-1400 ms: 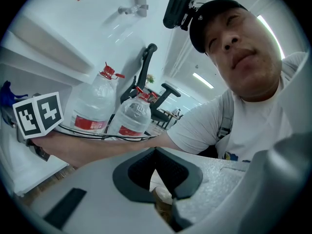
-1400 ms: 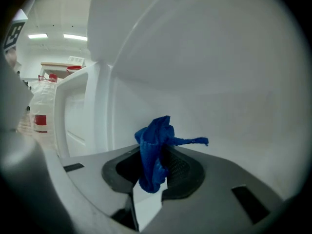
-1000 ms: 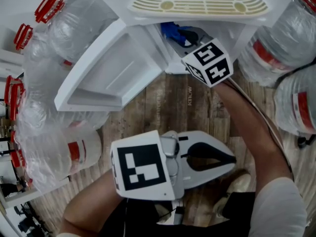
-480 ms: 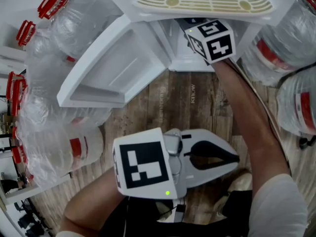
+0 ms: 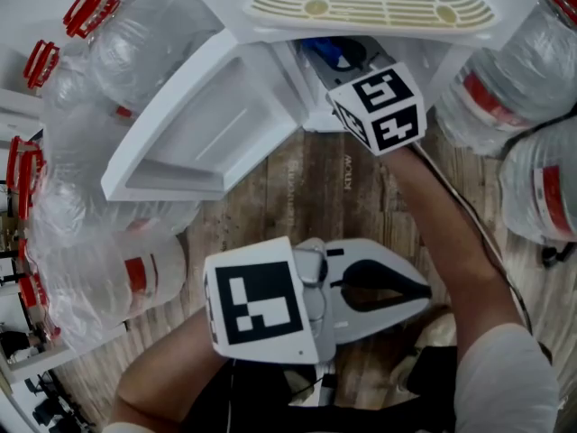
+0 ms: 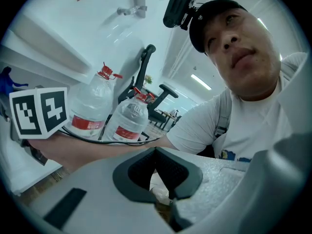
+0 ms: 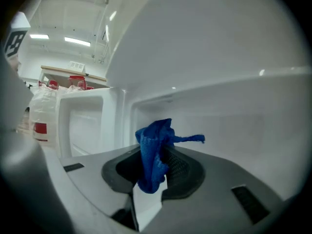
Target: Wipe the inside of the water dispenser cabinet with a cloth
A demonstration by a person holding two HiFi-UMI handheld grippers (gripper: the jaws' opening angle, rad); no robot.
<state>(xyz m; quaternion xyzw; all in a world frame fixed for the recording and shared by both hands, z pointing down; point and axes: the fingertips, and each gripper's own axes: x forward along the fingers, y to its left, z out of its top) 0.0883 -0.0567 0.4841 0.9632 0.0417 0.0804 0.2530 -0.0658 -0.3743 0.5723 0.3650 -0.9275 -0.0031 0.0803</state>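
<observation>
Right gripper (image 7: 164,152) pinches a crumpled blue cloth (image 7: 150,165) inside the white plastic cabinet (image 7: 229,116). Left gripper (image 6: 157,156) has its jaws together, empty

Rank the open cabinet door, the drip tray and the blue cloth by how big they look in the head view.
1. Open cabinet door, largest.
2. Drip tray, clearly smaller.
3. Blue cloth, smallest; only a scrap shows.
</observation>
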